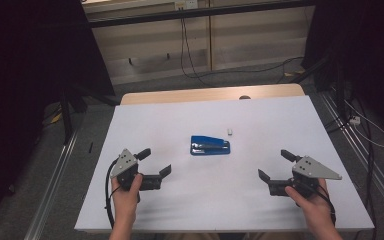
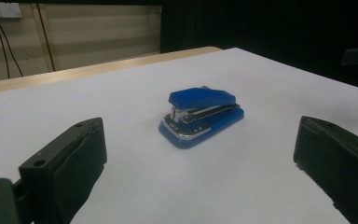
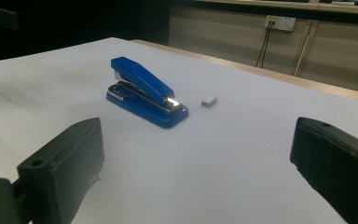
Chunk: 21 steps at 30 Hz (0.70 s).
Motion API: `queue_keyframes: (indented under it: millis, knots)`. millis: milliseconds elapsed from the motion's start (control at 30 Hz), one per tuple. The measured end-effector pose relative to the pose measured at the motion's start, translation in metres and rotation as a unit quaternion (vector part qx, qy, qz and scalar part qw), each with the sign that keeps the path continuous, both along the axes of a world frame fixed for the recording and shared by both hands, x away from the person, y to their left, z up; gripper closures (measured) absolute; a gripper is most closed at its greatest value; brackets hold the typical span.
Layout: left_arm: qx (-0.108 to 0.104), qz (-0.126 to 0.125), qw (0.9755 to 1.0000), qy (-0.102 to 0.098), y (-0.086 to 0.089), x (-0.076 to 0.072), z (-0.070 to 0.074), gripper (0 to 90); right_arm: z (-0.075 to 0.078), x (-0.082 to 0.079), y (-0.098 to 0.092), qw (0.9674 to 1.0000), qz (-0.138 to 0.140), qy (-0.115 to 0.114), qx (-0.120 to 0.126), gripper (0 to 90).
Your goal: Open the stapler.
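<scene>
A small blue stapler (image 1: 209, 145) lies closed at the middle of the white table (image 1: 180, 120). In the left gripper view the stapler (image 2: 200, 115) sits ahead between the jaws; in the right gripper view the stapler (image 3: 145, 93) is ahead and to the left. A small grey block of staples (image 1: 230, 132) (image 3: 209, 101) rests just beyond its right end. My left gripper (image 1: 154, 161) is open at the front left, well short of the stapler. At the front right my right gripper (image 1: 275, 164) is open too, with nothing between its jaws.
The white sheet covers a wooden tabletop whose far edge (image 1: 205, 93) shows behind. Cables (image 1: 187, 55) hang down the back wall and lie on the floor. Dark stands and rails flank the table on both sides.
</scene>
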<state>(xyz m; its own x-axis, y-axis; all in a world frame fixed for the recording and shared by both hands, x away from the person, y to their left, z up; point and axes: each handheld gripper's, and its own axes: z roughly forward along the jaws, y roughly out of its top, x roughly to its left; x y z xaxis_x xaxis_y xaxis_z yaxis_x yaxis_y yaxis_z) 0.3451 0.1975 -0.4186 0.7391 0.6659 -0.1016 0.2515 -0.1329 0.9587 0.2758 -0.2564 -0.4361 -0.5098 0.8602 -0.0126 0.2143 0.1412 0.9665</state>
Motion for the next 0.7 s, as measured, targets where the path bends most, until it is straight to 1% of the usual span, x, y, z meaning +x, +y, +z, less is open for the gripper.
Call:
queue_keyframes:
  millis: [33, 67, 100, 267, 300, 333, 367, 400, 500, 533, 633, 700]
  knots:
    - [-0.005, -0.001, 1.0, 0.002, -0.002, 0.003, 0.0, 2.5, 0.0, 0.001, 0.001, 1.0, 0.001, 0.003, 0.001, 2.9]
    - [-0.005, -0.001, 1.0, 0.002, -0.002, 0.003, 0.0, 2.5, 0.0, 0.001, 0.001, 1.0, 0.001, 0.003, 0.001, 2.9]
    - [-0.004, 0.001, 1.0, 0.004, -0.004, 0.006, -0.001, 2.6, 0.001, 0.005, 0.002, 1.0, 0.002, 0.001, 0.004, 3.1]
    - [-0.003, -0.006, 0.9999, 0.008, -0.011, 0.013, -0.002, 2.6, 0.003, 0.014, 0.008, 1.0, 0.006, 0.0, 0.006, 2.8]
    - [-0.001, -0.011, 0.9999, 0.01, -0.014, 0.015, -0.002, 2.5, 0.003, 0.015, 0.009, 0.9999, 0.008, 0.0, 0.007, 2.8]
    - [-0.001, -0.011, 0.9999, 0.01, -0.014, 0.015, -0.002, 2.5, 0.003, 0.015, 0.009, 0.9999, 0.008, 0.0, 0.007, 2.8]
    - [0.001, -0.016, 0.9998, 0.012, -0.018, 0.018, -0.003, 2.5, 0.003, 0.018, 0.012, 1.0, 0.009, 0.001, 0.002, 2.8]
    - [0.001, -0.016, 0.9998, 0.012, -0.018, 0.018, -0.003, 2.5, 0.003, 0.02, 0.014, 0.9999, 0.011, 0.002, 0.002, 2.9]
    - [0.013, -0.019, 0.9997, 0.012, -0.025, 0.021, -0.004, 2.6, 0.003, 0.023, 0.016, 0.9999, 0.012, 0.005, 0.003, 2.7]
    - [0.021, -0.026, 0.9994, 0.012, -0.029, 0.023, -0.004, 2.6, 0.001, 0.026, 0.018, 0.9998, 0.015, 0.01, 0.001, 2.6]
    - [0.022, -0.03, 0.9992, 0.012, -0.033, 0.026, -0.004, 2.7, 0.0, 0.029, 0.021, 0.9998, 0.018, 0.013, 0.0, 2.5]
    - [0.017, -0.032, 0.9992, 0.016, -0.036, 0.03, -0.005, 2.7, 0.0, 0.034, 0.025, 0.9996, 0.022, 0.015, -0.004, 2.6]
